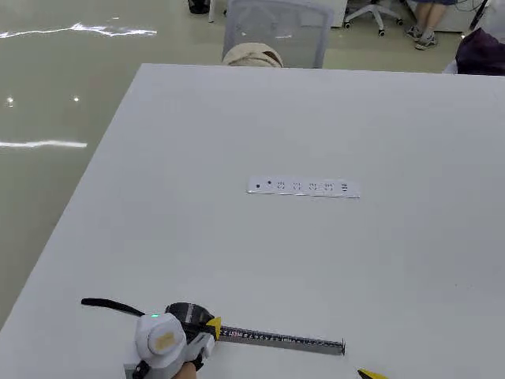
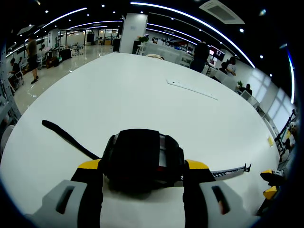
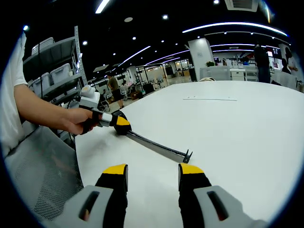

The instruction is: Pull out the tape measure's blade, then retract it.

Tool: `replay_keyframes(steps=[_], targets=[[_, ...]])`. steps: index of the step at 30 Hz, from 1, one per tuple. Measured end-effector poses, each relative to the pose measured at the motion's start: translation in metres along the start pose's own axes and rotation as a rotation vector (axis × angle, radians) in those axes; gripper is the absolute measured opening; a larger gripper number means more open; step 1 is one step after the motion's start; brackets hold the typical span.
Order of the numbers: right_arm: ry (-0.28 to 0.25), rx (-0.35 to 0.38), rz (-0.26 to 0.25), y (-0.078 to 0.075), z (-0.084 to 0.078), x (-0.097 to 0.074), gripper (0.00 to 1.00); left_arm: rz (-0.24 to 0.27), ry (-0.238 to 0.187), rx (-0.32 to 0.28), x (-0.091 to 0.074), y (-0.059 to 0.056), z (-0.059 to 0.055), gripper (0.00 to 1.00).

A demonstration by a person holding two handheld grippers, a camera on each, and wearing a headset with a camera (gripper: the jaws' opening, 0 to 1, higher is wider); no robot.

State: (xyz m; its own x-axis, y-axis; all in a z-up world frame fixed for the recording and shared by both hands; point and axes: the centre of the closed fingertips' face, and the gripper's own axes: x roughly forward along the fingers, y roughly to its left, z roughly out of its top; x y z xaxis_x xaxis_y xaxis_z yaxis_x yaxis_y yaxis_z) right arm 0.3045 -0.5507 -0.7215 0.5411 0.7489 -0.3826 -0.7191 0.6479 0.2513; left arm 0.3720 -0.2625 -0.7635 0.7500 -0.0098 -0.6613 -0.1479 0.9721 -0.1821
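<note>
- The left gripper point(image 2: 143, 165) has its jaws clamped on the black tape measure point(image 1: 189, 316), at 7 o'clock on the white table point(image 1: 316, 118).
- The blade point(image 1: 284, 340) lies extended flat toward 3 o'clock.
- The right gripper point(image 3: 153, 169) has its jaws parted and empty, with the blade's hook point(image 3: 185, 156) near at 12 o'clock.
</note>
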Motion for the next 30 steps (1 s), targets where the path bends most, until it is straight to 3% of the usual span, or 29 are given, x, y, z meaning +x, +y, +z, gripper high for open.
replay_keyframes(steps=[15, 30], targets=[[-0.007, -0.045, 0.07, -0.013, 0.009, 0.015, 0.4, -0.009, 0.003, -0.012, 0.0, 0.0, -0.001, 0.66], [0.023, -0.046, 0.096, -0.031, 0.004, 0.027, 0.39, -0.014, 0.011, -0.01, 0.001, -0.001, -0.002, 0.67]])
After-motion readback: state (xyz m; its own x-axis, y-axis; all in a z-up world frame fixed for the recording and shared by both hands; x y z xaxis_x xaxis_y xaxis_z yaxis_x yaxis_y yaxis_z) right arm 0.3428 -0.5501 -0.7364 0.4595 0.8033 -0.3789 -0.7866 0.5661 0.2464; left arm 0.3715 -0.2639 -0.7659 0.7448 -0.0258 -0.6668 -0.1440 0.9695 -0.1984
